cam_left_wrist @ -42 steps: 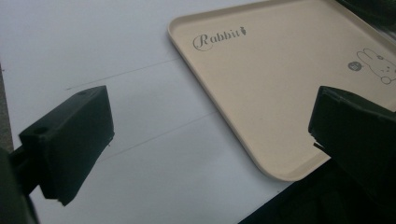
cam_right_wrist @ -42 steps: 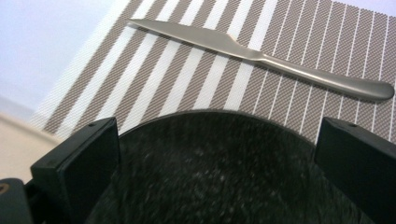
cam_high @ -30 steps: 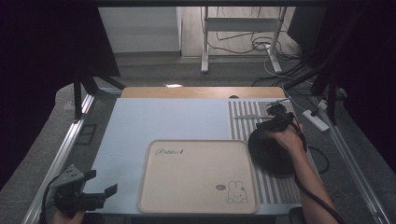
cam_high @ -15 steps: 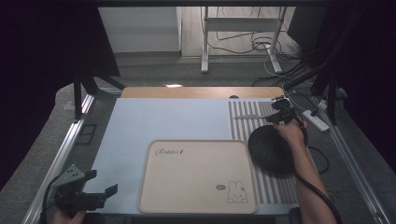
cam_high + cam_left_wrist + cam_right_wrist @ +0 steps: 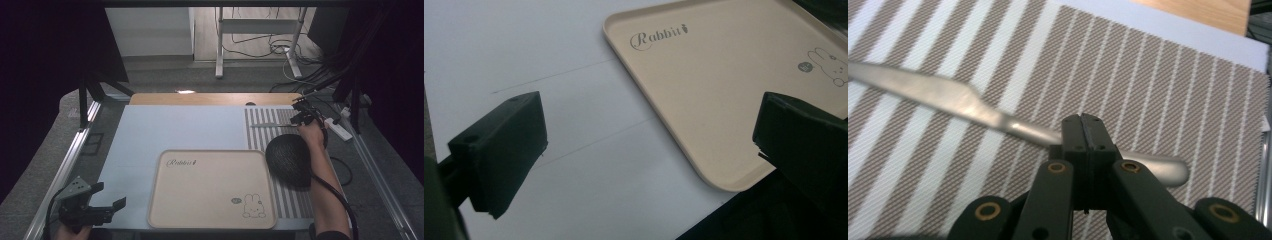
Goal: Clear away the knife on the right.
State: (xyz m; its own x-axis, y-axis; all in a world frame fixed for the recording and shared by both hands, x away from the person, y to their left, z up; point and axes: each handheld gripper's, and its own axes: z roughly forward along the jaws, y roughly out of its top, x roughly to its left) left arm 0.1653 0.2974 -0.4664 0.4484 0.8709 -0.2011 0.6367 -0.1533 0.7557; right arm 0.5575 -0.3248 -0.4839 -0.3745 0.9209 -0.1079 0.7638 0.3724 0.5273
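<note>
The right gripper (image 5: 1083, 131), jaws pinched together on the handle of a knife (image 5: 955, 102) lying on the striped mat (image 5: 1158, 90) near the tabletop's far right corner, seems set to lift it, while the left gripper (image 5: 107, 207) waits wide at the near left corner beside the tray (image 5: 210, 220)

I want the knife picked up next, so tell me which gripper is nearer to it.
Right. The right gripper is shut on the knife at its handle, on the striped mat. The left gripper hangs open at the table's near left corner, beside the tray.
</note>
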